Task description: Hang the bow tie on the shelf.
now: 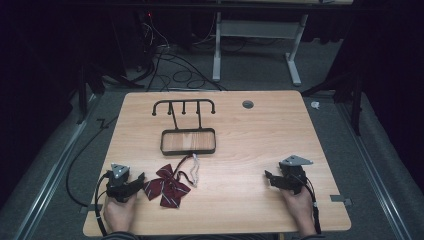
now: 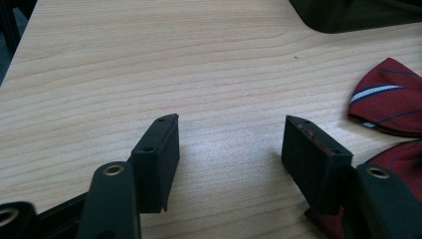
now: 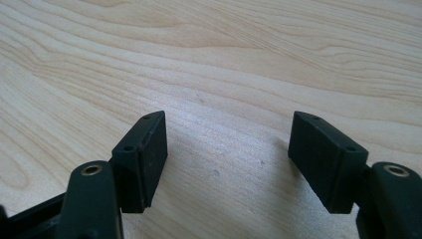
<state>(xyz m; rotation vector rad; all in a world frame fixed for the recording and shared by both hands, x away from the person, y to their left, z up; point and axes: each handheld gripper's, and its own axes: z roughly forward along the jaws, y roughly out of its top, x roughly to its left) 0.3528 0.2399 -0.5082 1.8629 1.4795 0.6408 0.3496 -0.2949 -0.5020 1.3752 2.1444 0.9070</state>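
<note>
A dark red striped bow tie (image 1: 167, 188) with a thin strap lies on the wooden table (image 1: 250, 130) near the front left. In the left gripper view its red cloth (image 2: 385, 97) shows at the right edge, just beside my right-hand jaw. My left gripper (image 1: 139, 179) rests low on the table immediately left of the bow tie, open, with bare wood between its jaws (image 2: 231, 132). My right gripper (image 1: 268, 177) sits at the front right, open over bare wood (image 3: 228, 127), far from the bow tie.
A black wire stand (image 1: 188, 131) with a hooked top bar and a rectangular wood-floored base lies flat behind the bow tie; its dark edge (image 2: 348, 15) shows in the left gripper view. A round grommet (image 1: 247, 104) sits near the table's far edge.
</note>
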